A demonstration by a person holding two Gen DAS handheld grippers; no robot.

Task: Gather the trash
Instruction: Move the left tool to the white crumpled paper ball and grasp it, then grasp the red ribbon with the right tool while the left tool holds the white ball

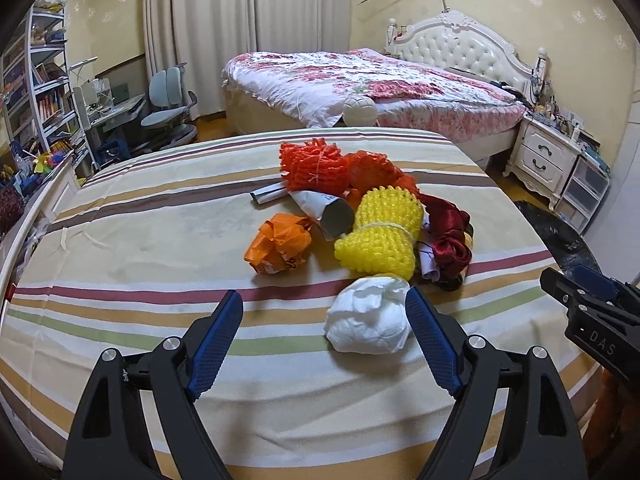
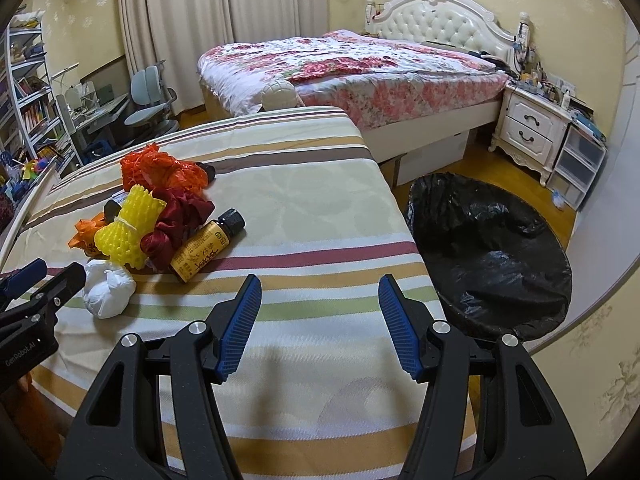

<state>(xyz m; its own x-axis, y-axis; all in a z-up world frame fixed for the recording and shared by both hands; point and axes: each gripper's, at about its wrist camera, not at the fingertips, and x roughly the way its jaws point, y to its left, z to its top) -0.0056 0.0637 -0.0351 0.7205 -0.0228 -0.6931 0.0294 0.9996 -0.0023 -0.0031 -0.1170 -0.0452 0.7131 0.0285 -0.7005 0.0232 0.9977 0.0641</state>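
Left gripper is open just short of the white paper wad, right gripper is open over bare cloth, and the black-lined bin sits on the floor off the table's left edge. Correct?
One error: the bin sits off the table's right edge, as the right wrist view shows. The rest holds: the left gripper is open just short of the white paper wad, and the right gripper is open over bare cloth.

I'm looking down on a table under a striped cloth [image 2: 304,200]. The trash sits bunched toward ten o'clock in my right view: a white crumpled wad [image 2: 108,290] nearest me, a yellow foam net [image 2: 128,232] just behind it, and an amber bottle [image 2: 208,250] lying on its side at the pile's three o'clock. Dark red ribbon [image 2: 176,216] sits between net and bottle. An orange mesh bundle [image 2: 160,172] lies at the pile's twelve o'clock, a crumpled orange wrapper [image 1: 280,246] at its nine.
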